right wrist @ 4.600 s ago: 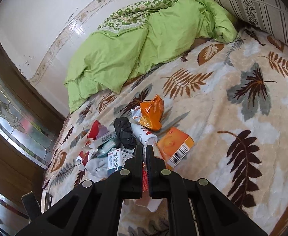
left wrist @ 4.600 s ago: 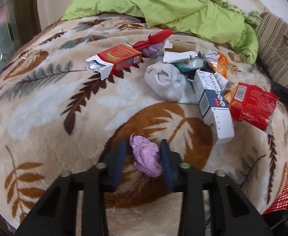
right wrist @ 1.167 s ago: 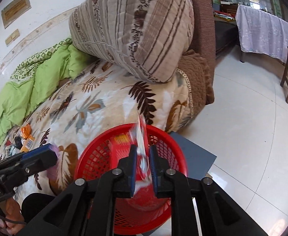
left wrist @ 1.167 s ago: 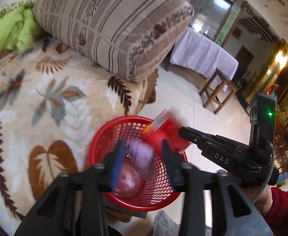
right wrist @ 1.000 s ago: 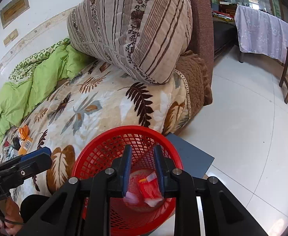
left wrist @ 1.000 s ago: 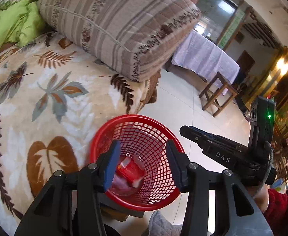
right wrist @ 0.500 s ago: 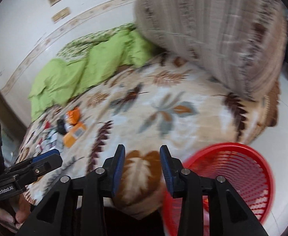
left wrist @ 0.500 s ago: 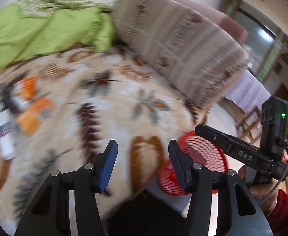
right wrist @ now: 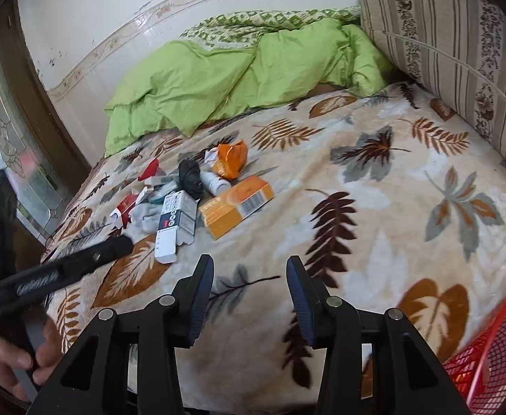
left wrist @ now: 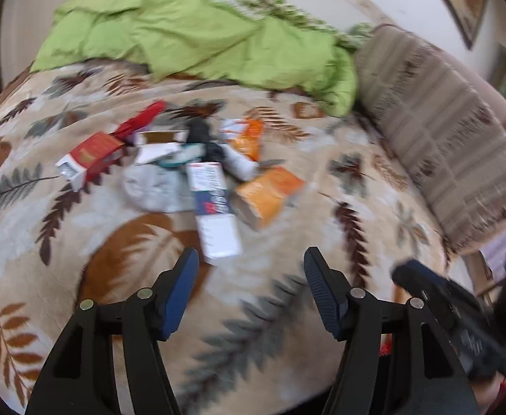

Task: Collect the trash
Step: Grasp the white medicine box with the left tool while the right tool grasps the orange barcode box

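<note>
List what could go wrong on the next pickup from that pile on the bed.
1. The trash lies tightly heaped: the white and blue carton overlaps the grey sock, so fingers may snag the sock too.
2. The small white bottle lies on its side on the soft leaf-print blanket and could roll away.
3. The red mesh basket sits at the bed's edge, so a hasty drop might miss.

White wall [right wrist: 90,27] with tiled border — leaf-patterned bed [right wrist: 374,214], green duvet [right wrist: 218,79].
</note>
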### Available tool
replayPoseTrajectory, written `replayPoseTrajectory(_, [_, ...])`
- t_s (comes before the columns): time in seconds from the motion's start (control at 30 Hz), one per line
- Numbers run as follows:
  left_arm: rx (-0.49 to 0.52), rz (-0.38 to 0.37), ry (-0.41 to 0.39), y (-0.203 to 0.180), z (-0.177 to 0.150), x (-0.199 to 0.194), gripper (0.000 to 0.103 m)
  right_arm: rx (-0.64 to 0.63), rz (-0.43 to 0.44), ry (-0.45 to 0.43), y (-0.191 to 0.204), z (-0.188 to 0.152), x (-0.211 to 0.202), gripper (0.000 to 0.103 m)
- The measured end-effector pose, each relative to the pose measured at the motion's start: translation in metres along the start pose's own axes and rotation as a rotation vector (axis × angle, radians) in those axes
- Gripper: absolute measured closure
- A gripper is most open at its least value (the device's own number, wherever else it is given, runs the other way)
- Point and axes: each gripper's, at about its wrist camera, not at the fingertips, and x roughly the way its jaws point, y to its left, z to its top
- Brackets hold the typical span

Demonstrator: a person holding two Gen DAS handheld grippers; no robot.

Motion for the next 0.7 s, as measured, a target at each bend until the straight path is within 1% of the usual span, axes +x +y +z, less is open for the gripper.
replayPoseTrajectory(0.07, [-0.024,0.004,0.020,0.009,0.005,0.014,0.040,-0.005,-0.003,0.013,0.003,-0.005,0.007,0.057])
replayPoseTrajectory(0.13, [-0.042,0.040,0.036,0.015,0.012,0.030,0.040,-0.011,-0.013,0.022,0.004,-0.008,0.009,0.057])
replayPoseTrajectory(0.17, [-0.041,0.045,0.039,0.014,0.015,0.038,0.040,-0.008,-0.012,0.017,0.003,-0.006,0.009,0.056])
replayPoseTrajectory(0.2, [-0.034,0.058,0.044,0.014,0.018,0.045,0.040,-0.001,-0.012,0.012,0.002,-0.006,0.008,0.053])
replayPoseTrajectory(0.27, [-0.029,0.101,0.053,0.016,0.025,0.063,0.040,0.019,-0.017,0.015,-0.004,-0.007,0.009,0.053])
replayPoseTrajectory(0.37, [-0.050,0.133,0.067,0.019,0.032,0.086,0.041,0.058,-0.019,0.004,-0.012,-0.008,0.007,0.053])
replayPoseTrajectory(0.4, [-0.055,0.137,0.075,0.021,0.034,0.094,0.045,0.066,-0.013,0.001,-0.014,-0.008,0.006,0.053])
replayPoseTrajectory(0.43, [-0.056,0.142,0.083,0.021,0.033,0.098,0.063,0.073,-0.003,0.002,-0.015,-0.007,0.007,0.053])
replayPoseTrajectory(0.47, [-0.054,0.144,0.100,0.022,0.032,0.104,0.070,0.077,-0.001,0.006,-0.016,-0.007,0.007,0.053])
replayPoseTrajectory(0.6, [-0.030,0.133,0.072,0.022,0.021,0.095,0.071,0.079,0.004,0.021,-0.014,-0.007,0.011,0.052])
replayPoseTrajectory(0.7, [-0.024,0.091,0.048,0.021,0.009,0.071,0.073,0.070,0.006,0.038,-0.011,-0.006,0.015,0.048])
